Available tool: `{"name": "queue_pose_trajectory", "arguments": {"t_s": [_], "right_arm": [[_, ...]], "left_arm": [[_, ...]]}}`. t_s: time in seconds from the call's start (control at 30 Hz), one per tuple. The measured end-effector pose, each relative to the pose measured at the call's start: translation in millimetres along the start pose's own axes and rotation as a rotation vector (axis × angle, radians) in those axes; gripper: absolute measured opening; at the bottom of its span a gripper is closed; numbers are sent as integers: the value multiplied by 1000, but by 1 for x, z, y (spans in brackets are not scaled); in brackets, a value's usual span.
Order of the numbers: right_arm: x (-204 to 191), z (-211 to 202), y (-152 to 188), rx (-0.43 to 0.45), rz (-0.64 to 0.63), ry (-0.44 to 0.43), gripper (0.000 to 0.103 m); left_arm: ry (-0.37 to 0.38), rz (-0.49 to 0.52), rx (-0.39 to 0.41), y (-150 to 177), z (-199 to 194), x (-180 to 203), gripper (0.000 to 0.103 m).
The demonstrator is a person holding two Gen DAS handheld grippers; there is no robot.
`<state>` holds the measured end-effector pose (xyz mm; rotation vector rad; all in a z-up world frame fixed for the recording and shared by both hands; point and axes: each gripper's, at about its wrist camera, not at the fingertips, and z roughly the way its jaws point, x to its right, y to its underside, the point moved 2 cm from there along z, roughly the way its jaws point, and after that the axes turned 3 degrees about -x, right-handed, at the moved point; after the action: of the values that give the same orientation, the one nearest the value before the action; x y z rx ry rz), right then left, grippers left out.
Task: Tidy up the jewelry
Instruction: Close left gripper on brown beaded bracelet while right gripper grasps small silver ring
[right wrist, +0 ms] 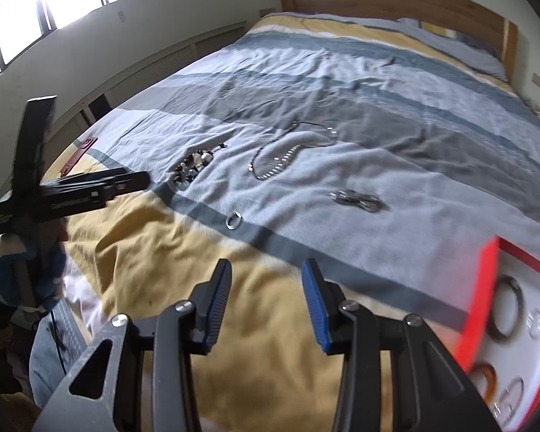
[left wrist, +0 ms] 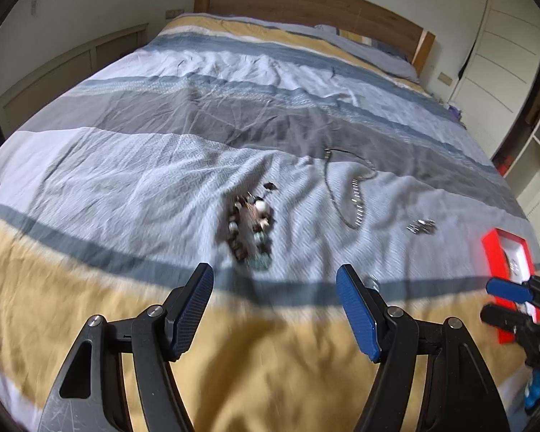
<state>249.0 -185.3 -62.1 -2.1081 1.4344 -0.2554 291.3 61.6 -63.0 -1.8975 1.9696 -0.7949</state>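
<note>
Jewelry lies on the striped bedspread (left wrist: 126,165). A heap of beaded bracelets (left wrist: 250,226) lies just ahead of my open, empty left gripper (left wrist: 273,277); it also shows in the right wrist view (right wrist: 192,169). A chain necklace (left wrist: 352,194) (right wrist: 288,154) lies to its right, then a small cluster of silver pieces (left wrist: 421,226) (right wrist: 356,199). A single ring (right wrist: 234,220) lies on the dark stripe ahead of my open, empty right gripper (right wrist: 266,273). A red jewelry box (right wrist: 486,288) (left wrist: 500,266) with a white insert holding rings stands at the right.
A wooden headboard (left wrist: 306,3) and pillow are at the far end. A reddish strap (right wrist: 79,154) lies at the bed's left edge. A white wardrobe (left wrist: 504,46) stands right of the bed. The left gripper's body (right wrist: 72,190) shows in the right wrist view.
</note>
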Motion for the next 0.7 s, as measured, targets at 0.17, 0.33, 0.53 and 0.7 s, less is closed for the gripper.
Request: {"name": "queue_pose_trajectory", "arguments": {"t_s": [0.17,0.33,0.53,0.7], "right_arm": [[-2,36,-17,-28,-10,-44,39],[-4,72,-25,-65,-16,-80,39],[-17,102,-33,-93,-47,-127,39],[-23,118,-34,-104,-51,-130,38]], "left_arm": [[-31,-9,-33,-16,43,-12,66],[-45,-19,-60,-20,72,-22,64],[-37,-25,-61,-20,87,-28,64],[-35,-18,-56,-19,93,-28,63]]}}
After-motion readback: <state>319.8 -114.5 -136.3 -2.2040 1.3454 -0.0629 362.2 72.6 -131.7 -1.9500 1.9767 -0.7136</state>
